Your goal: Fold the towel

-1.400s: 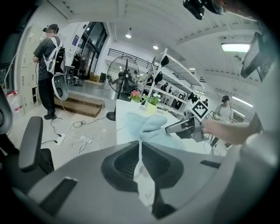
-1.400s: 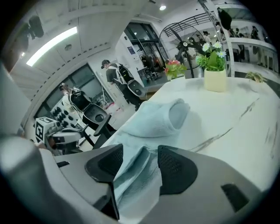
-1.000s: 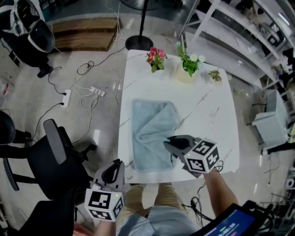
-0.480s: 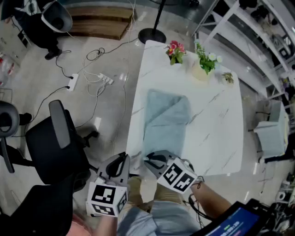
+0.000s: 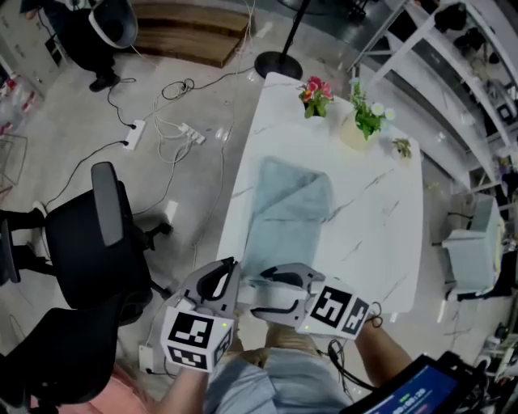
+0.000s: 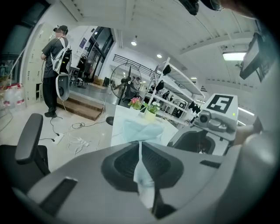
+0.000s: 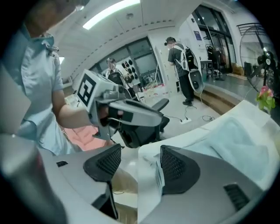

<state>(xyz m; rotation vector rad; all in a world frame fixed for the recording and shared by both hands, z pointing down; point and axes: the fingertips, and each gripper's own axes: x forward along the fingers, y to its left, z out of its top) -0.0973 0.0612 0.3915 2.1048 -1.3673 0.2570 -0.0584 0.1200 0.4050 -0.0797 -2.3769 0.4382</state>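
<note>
Now | left claw (image 6: 141, 151) pinching soft pale-blue towel (image 5: 287, 202) | right claw (image 7: 138, 162) just opened wide, nothing pinched

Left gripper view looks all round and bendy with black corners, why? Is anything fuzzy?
Left gripper view: a wide lens bends the shelves and darkens the corners; the towel up close is blurry. Right gripper view: same bend, glaring ceiling light. Head view: table edges curve.
</note>
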